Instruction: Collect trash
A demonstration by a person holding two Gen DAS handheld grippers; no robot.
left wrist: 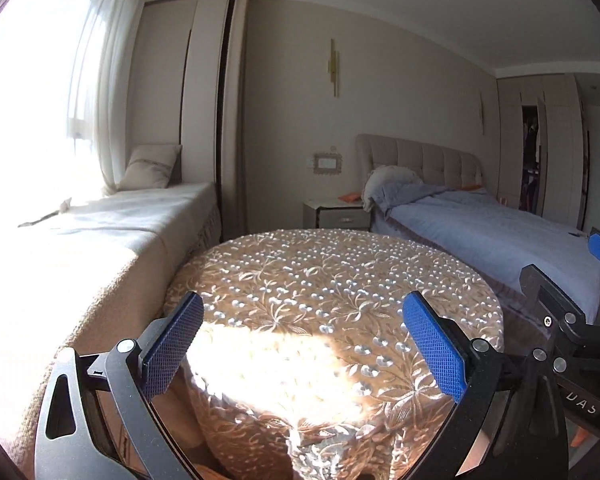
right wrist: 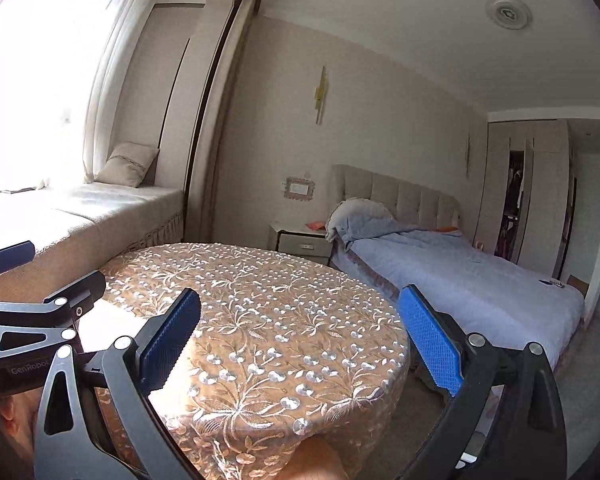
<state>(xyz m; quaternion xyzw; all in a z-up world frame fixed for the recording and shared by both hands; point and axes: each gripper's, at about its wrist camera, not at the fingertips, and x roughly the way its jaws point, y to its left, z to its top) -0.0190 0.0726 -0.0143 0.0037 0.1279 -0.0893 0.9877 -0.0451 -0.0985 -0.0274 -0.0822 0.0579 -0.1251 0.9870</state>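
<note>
My left gripper (left wrist: 302, 332) is open and empty, held above the near part of a round table (left wrist: 320, 280) with a beige embroidered cloth. My right gripper (right wrist: 300, 332) is open and empty too, above the same table (right wrist: 260, 300). Each gripper shows at the edge of the other's view: the right one in the left wrist view (left wrist: 572, 312), the left one in the right wrist view (right wrist: 40, 312). A small whitish crumpled thing (left wrist: 65, 204) lies on the window seat near the curtain; I cannot tell what it is. No trash shows on the table.
A cushioned window seat (left wrist: 112, 232) with a pillow (left wrist: 150, 166) runs along the left. A bed with a blue cover (right wrist: 460, 276) stands at the right, a nightstand (right wrist: 300, 240) with an orange item beside it. A wardrobe (right wrist: 540, 188) stands at the far right.
</note>
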